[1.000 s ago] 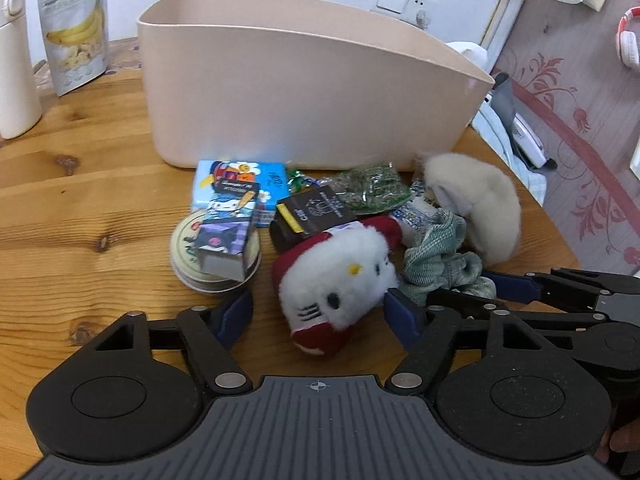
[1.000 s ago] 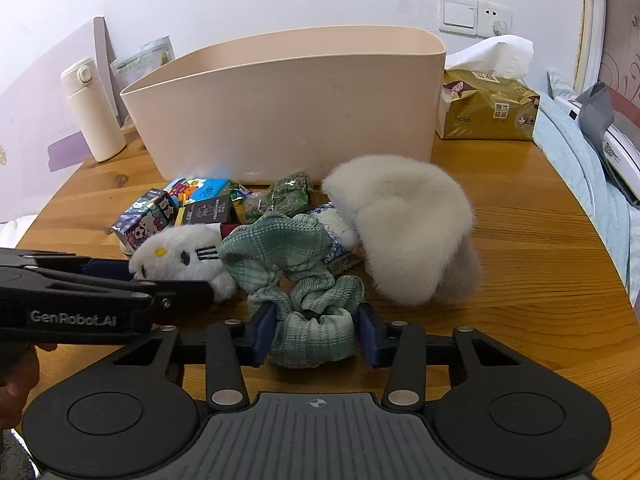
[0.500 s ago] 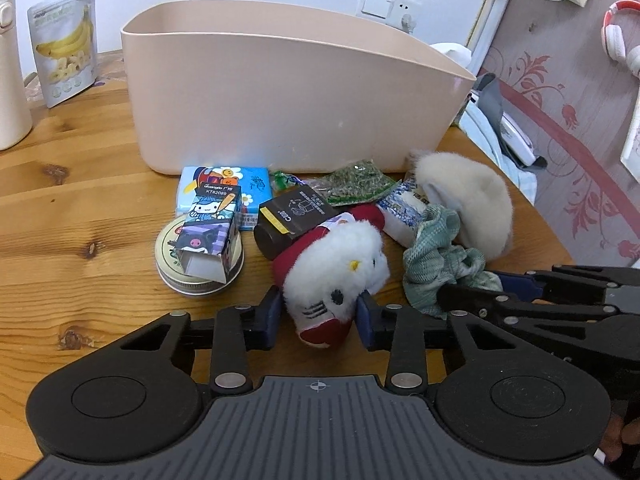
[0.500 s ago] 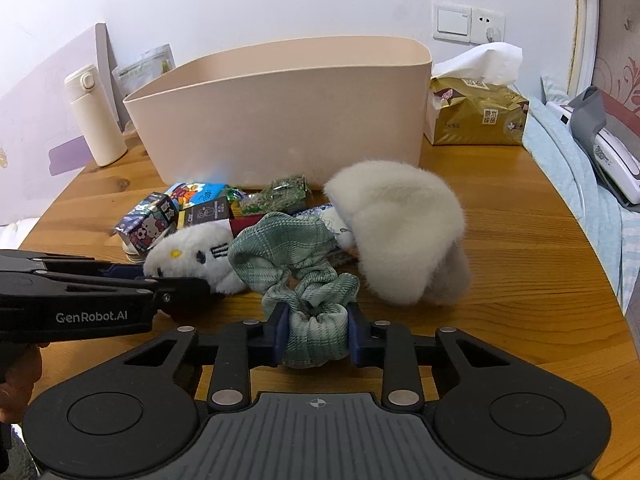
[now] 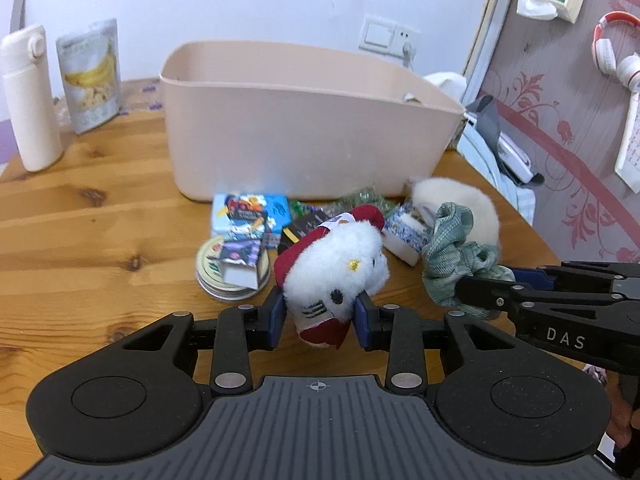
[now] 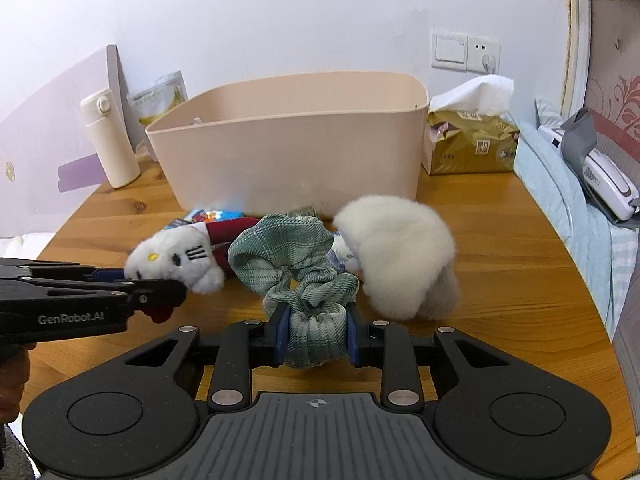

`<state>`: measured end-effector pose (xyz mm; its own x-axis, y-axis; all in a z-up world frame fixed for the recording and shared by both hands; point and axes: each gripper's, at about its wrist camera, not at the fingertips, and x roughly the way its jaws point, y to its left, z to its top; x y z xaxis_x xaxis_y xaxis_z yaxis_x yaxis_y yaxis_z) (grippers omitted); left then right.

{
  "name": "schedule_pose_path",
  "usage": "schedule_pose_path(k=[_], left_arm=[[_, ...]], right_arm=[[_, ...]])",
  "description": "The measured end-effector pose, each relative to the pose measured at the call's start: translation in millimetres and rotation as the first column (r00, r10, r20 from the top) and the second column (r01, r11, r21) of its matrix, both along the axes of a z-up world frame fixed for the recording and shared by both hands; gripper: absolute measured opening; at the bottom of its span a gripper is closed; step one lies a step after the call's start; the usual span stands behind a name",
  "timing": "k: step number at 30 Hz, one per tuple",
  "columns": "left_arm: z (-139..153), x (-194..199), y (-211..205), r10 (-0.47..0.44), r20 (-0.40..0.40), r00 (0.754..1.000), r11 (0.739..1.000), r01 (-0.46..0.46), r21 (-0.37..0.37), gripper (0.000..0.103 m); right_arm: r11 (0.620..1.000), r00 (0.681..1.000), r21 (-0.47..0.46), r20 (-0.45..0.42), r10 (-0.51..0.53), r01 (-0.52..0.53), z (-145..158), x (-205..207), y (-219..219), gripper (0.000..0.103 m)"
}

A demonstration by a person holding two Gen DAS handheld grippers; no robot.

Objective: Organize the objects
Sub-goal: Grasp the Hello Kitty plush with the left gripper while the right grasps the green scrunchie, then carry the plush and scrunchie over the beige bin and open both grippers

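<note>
Both grabs look made: left gripper (image 5: pixel 319 315) pinches the plush cat (image 5: pixel 334 270), right gripper (image 6: pixel 316 336) clamps the green scrunchie (image 6: pixel 298 264) mid-frame, so next they likely lift into the beige bin (image 6: pixel 304 148) at upper centre

The pink bin (image 5: pixel 304 136) hides its own inside, the plush cat (image 5: pixel 334 270) covers part of the black box (image 5: pixel 306 226), and the small packets (image 6: pixel 218 216) behind are too blurry to read.

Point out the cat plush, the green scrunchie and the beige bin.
cat plush (image 5: pixel 334 266), left wrist view, on its white face.
green scrunchie (image 6: pixel 294 258), right wrist view, on its upper folds.
beige bin (image 6: pixel 296 164), right wrist view, on its front wall.
</note>
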<state>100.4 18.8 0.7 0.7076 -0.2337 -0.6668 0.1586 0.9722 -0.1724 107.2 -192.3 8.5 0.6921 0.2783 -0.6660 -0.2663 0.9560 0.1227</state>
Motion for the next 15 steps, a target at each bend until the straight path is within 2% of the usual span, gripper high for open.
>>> schedule_pose_path(k=[15], left_arm=[[56, 4, 18, 0.047, 0.131, 0.990, 0.999, -0.048, 0.006, 0.035]], right_arm=[[0.998, 0.994, 0.040, 0.101, -0.048, 0.045, 42, 19, -6, 0.027]])
